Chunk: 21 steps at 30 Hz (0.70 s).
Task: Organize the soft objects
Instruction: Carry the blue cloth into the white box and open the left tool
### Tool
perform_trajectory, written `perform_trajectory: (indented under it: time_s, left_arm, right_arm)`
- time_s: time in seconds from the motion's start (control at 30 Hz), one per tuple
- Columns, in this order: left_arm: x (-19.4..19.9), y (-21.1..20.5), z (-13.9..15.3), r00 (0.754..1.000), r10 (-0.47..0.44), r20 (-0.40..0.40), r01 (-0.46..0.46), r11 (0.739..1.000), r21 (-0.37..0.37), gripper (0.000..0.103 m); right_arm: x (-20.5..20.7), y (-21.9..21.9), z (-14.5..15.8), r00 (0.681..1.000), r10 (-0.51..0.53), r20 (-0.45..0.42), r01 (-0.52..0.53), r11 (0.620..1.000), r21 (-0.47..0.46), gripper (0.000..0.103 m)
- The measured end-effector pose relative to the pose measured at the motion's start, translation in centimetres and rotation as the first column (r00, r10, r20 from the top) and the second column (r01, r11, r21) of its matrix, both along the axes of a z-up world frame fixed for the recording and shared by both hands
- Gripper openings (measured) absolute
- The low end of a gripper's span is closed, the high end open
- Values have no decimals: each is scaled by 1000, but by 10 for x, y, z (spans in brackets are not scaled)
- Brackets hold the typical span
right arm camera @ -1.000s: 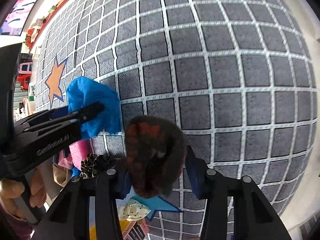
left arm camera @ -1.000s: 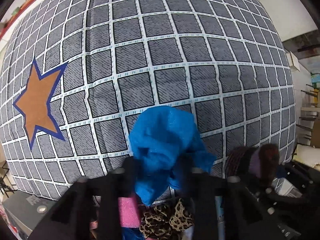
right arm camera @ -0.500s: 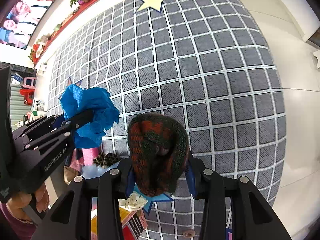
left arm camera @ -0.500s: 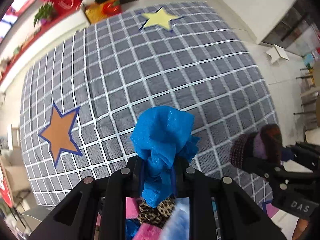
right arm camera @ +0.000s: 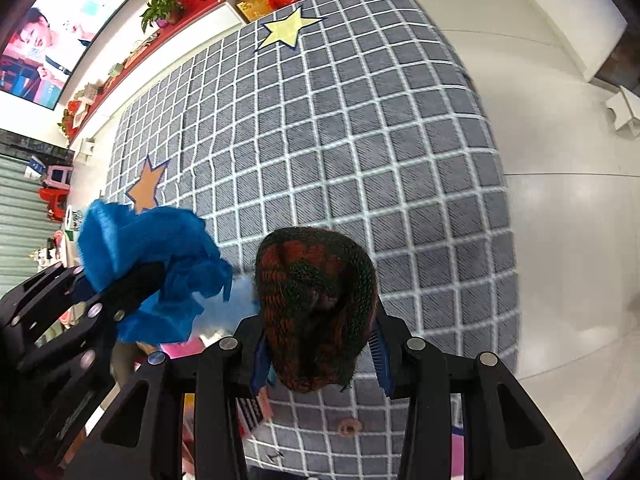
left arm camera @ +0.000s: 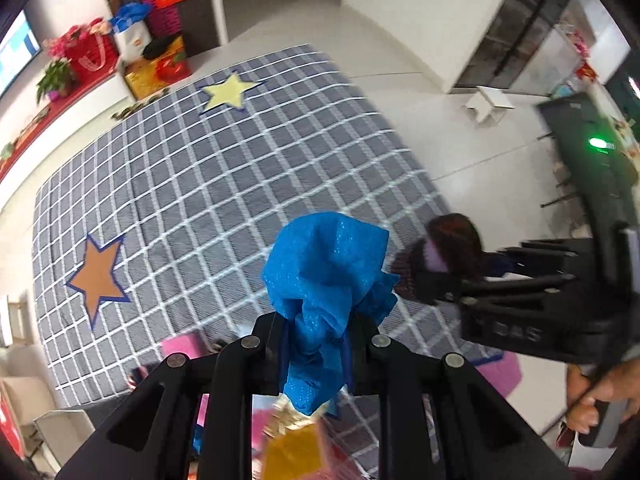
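The blue cloth bunched between the left gripper fingers hides their pads and the rug behind it. Below those fingers, 1 yellow item and pink pieces are smeared by blur. The knitted hat covers the right gripper fingertips; its lower end passes behind the fingers.
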<state>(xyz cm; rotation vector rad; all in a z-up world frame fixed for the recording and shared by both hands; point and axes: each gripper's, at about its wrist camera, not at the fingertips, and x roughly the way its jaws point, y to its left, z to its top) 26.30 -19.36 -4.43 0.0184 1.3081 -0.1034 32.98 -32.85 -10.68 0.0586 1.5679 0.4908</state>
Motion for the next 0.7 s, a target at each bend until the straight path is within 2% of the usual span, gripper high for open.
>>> perform_trajectory:
  time_s: [0.1, 0.23, 0.4, 0.7]
  left_arm:
    - [-18, -22, 13, 998, -63, 29, 64, 998, -7, 22]
    - [-49, -45, 23, 991, -124, 46, 127, 990, -56, 22]
    - [-104, -67, 36, 976, -207, 62, 212, 973, -90, 22]
    - [-198, -58, 57, 967, -235, 95, 244, 966, -90, 22]
  right_arm:
    - [-17, -16, 4, 1000, -27, 1, 27, 999, -19, 43]
    - [-44, -33, 7, 998, -55, 6, 55, 998, -41, 43]
    - [-95, -48, 11, 995, -96, 10, 96, 992, -76, 43]
    - [-190, -40, 20, 998, -62, -1, 61, 992, -107, 43]
